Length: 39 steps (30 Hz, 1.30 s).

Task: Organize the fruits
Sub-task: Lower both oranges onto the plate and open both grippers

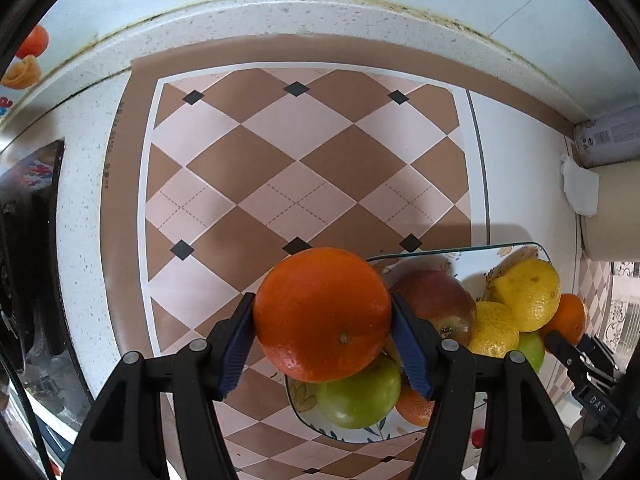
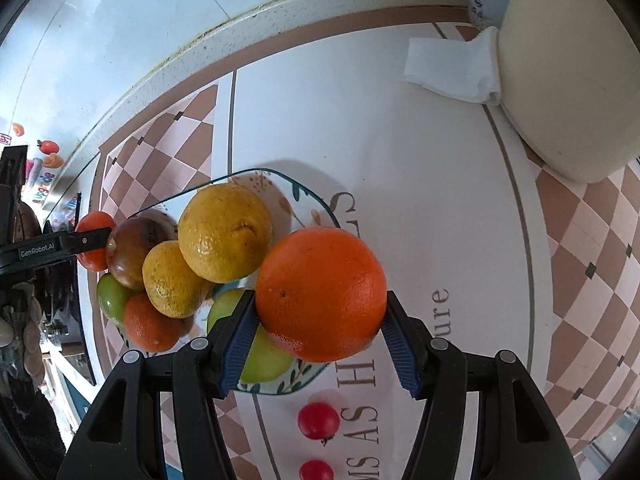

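- The mat (image 1: 304,152), with brown and pink checks, covers the counter; beyond the plate (image 1: 460,250) its checked part lies bare up to the pale counter edge by the wall.
- The plate, glass with a leaf pattern, is the landmark; it sits on the mat, its far rim clear.
- Piled on the plate: 2 yellow citrus (image 2: 224,232), 2 green apples (image 1: 360,396), 1 reddish fruit (image 1: 440,304) and 1 small orange (image 2: 150,326). They are round, with no clear long axis.
- The left gripper (image 1: 322,340) clamps 1 orange (image 1: 322,314) above the plate's near-left rim; both blue pads press its sides and its stem dimple faces the camera.
- The right gripper (image 2: 320,330) clamps a second orange (image 2: 320,294) over the plate's right rim, with white mat open beyond.
- A folded tissue (image 2: 448,68) lies well beyond the plate, touching a cream container (image 2: 572,80).
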Each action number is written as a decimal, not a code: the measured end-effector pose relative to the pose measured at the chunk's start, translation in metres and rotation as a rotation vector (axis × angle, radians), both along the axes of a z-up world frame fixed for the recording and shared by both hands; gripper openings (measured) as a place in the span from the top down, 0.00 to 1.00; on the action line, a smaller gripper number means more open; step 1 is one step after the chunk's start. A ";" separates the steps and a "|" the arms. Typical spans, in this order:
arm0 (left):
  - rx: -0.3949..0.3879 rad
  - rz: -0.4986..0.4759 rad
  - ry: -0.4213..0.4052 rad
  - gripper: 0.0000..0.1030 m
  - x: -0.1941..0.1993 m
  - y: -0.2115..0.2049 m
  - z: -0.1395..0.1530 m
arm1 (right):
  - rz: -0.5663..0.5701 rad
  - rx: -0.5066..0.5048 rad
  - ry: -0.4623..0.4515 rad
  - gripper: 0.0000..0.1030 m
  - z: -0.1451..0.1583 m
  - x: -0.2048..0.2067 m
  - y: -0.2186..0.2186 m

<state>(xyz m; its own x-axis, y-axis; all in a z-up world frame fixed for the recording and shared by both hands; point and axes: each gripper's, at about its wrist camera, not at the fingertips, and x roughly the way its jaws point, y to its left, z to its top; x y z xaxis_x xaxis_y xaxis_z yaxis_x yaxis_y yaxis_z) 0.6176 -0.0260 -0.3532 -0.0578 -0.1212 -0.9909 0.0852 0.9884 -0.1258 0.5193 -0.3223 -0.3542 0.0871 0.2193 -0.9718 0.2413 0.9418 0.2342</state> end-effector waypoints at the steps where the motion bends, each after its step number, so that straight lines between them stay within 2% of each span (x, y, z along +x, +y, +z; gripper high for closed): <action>1: -0.001 -0.005 0.005 0.39 0.000 0.000 -0.001 | 0.001 0.002 0.001 0.38 -0.001 0.003 0.002; 9: -0.015 0.015 0.041 0.39 0.000 0.006 -0.007 | 0.010 0.031 0.007 0.29 0.003 0.013 0.008; 17: -0.079 0.041 0.047 0.38 -0.008 0.017 0.003 | -0.012 0.035 0.013 0.29 0.007 0.011 0.005; 25: -0.077 0.043 0.007 0.38 -0.014 0.026 0.019 | -0.027 0.040 0.007 0.29 0.012 0.008 0.005; 28: -0.083 0.043 -0.007 0.29 -0.017 0.027 0.024 | -0.024 0.036 0.001 0.26 0.017 0.006 0.007; 32: -0.082 0.066 -0.021 0.29 -0.023 0.032 0.028 | -0.014 0.016 -0.011 0.26 0.026 0.000 0.011; 34: -0.064 0.074 -0.049 0.29 -0.030 0.034 0.035 | 0.000 -0.012 -0.018 0.20 0.032 -0.004 0.015; 35: -0.057 0.073 -0.065 0.26 -0.034 0.035 0.039 | 0.008 -0.034 -0.025 0.10 0.037 -0.008 0.018; 36: -0.046 0.070 -0.083 0.21 -0.040 0.034 0.043 | 0.016 -0.048 -0.034 0.07 0.041 -0.011 0.021; 37: -0.031 0.063 -0.100 0.09 -0.047 0.033 0.048 | 0.025 -0.060 -0.043 0.07 0.045 -0.015 0.024; 39: -0.006 0.053 -0.133 0.07 -0.060 0.030 0.054 | 0.039 -0.100 -0.053 0.07 0.053 -0.025 0.031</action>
